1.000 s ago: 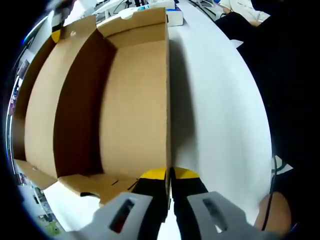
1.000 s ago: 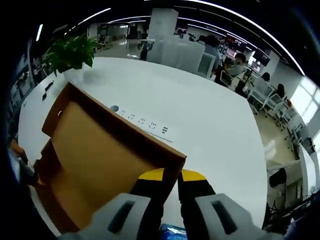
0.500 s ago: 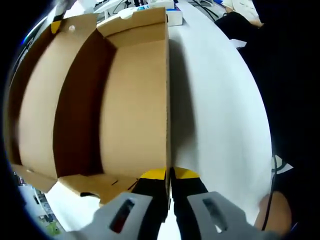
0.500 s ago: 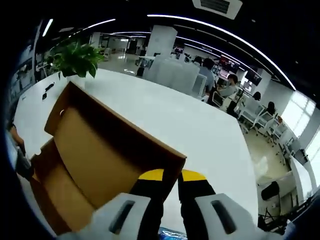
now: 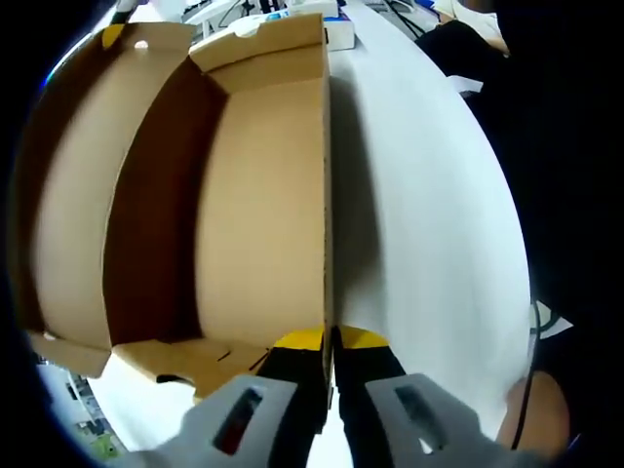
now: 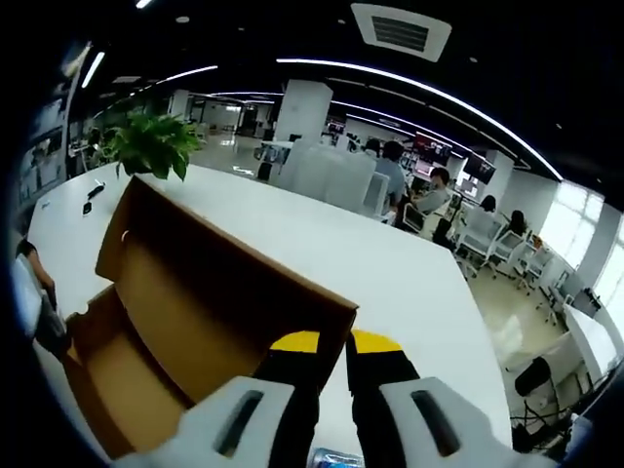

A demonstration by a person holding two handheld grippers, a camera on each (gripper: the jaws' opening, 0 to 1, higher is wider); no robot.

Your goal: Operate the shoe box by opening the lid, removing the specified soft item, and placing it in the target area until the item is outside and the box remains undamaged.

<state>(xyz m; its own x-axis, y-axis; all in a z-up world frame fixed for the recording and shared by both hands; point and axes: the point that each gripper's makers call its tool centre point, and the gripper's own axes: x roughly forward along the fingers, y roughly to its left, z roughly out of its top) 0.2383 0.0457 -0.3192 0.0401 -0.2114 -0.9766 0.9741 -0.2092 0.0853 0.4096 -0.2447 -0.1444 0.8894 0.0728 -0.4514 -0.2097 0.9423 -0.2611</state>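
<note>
The brown cardboard shoe box lies open on the white table. My left gripper is shut on the upper edge of the box's near side wall. The hinged lid stands raised on the far side, and the right gripper's yellow tip shows at its top corner. In the right gripper view, my right gripper is shut on the lid's front edge, and the lid's inner face slopes down toward the box floor. The part of the inside in view is bare cardboard and shadow.
A folded end flap sticks out beside my left jaws. Small white boxes sit past the far end of the box. A person in dark clothes is at the table's edge. A potted plant stands at a far corner of the table.
The lid has swung further up and away from the box. The right gripper view has tilted upward with it. The left gripper keeps its hold on the wall.
</note>
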